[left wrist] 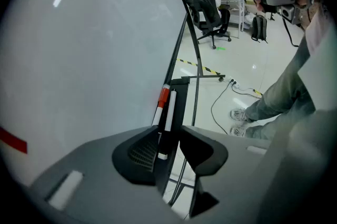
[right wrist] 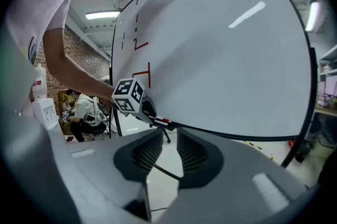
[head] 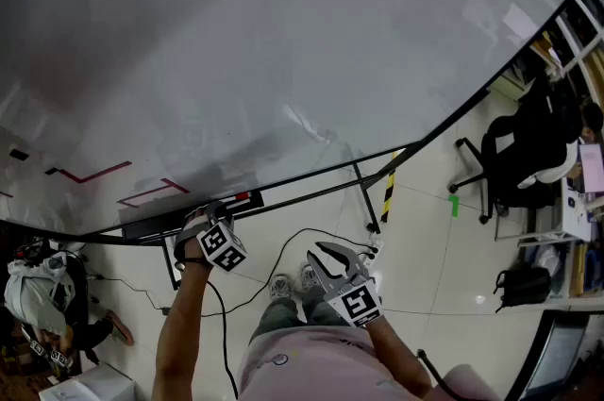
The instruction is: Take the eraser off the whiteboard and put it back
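The whiteboard fills the head view, with a black tray along its lower edge. On the tray lie a red-capped marker and a white marker. I cannot make out an eraser in any view. My left gripper hangs steeply down over the tray. Its jaws stand open astride the tray and the markers' near ends, and the pads press on nothing. My right gripper is held back from the board over the floor, shut and empty. It looks toward the left gripper.
Red lines are drawn low on the board's left. A black cable and yellow-black tape lie by the board's stand. An office chair and a backpack are at the right. A person crouches at far left.
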